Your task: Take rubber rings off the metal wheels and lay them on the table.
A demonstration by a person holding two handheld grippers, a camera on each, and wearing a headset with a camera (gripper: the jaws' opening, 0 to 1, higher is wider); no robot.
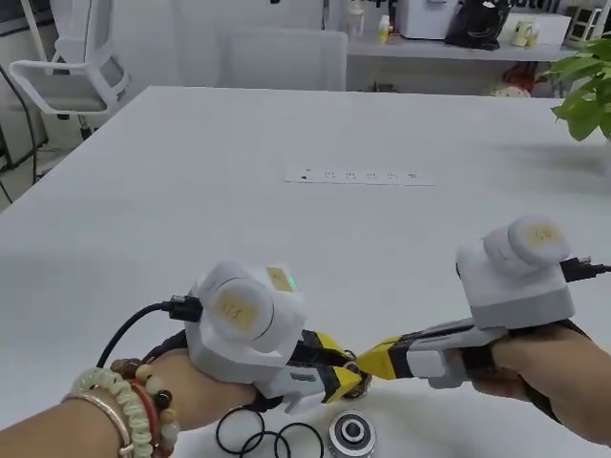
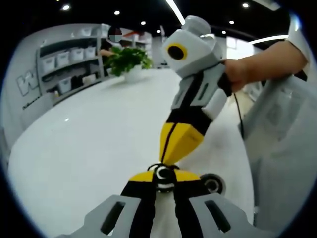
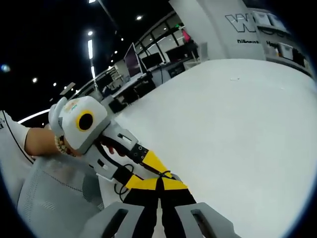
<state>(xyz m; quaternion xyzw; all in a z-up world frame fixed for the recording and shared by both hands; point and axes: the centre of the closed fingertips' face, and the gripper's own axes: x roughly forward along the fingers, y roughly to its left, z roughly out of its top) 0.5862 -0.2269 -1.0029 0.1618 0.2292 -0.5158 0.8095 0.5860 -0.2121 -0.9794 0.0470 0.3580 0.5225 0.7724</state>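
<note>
— Low over the near edge of the table (image 1: 286,248), what has the left gripper (image 1: 346,382) got?
— Its jaws are clamped on a small metal wheel (image 2: 163,174).
— And the right gripper (image 1: 370,366)?
— Tip to tip with the left, jaws pinched together on that wheel's thin black rubber ring (image 3: 167,174) (only a sliver of its loop shows).
— Anything lying on the table?
— Loose rings (image 1: 264,437) lie overlapping just beside the left gripper, and a second wheel (image 1: 351,434) sits flat next to them.
</note>
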